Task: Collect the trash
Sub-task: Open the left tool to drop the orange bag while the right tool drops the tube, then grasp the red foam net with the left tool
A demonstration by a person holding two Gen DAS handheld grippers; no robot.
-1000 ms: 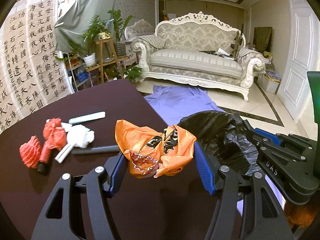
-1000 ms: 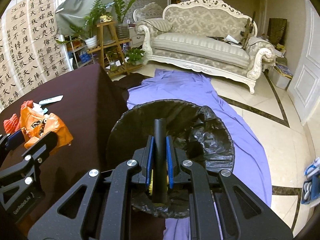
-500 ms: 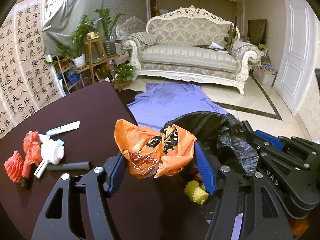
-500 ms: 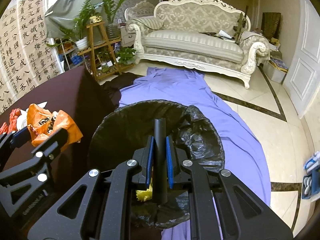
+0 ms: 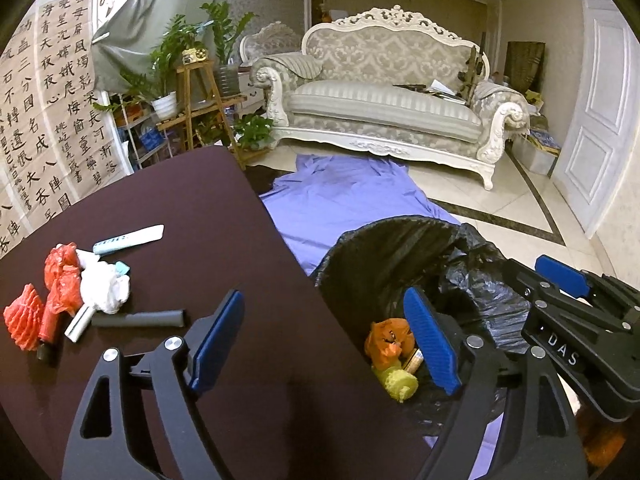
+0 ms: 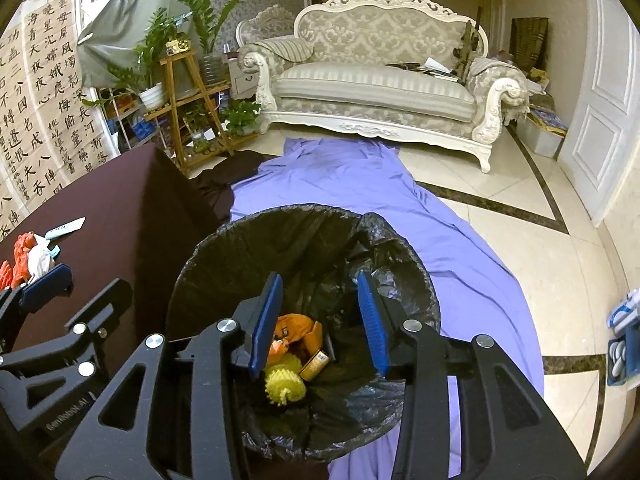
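Orange bag [image 5: 389, 338] dropped into bin [image 5: 360, 248] — both tongs opening, empty, left [image 5: 326, 342], right [image 6: 322, 322]

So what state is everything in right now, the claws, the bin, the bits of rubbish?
left claw: jaws opening, nothing between them
right claw: jaws opening over the bin, nothing held
bin: open, black liner in place, partly filled
orange bag: crumpled, lying in the bin
yellow spiky piece: in the bin
black tube: lying on the table
red wrappers: crumpled on the table
white tissue: balled up on the table
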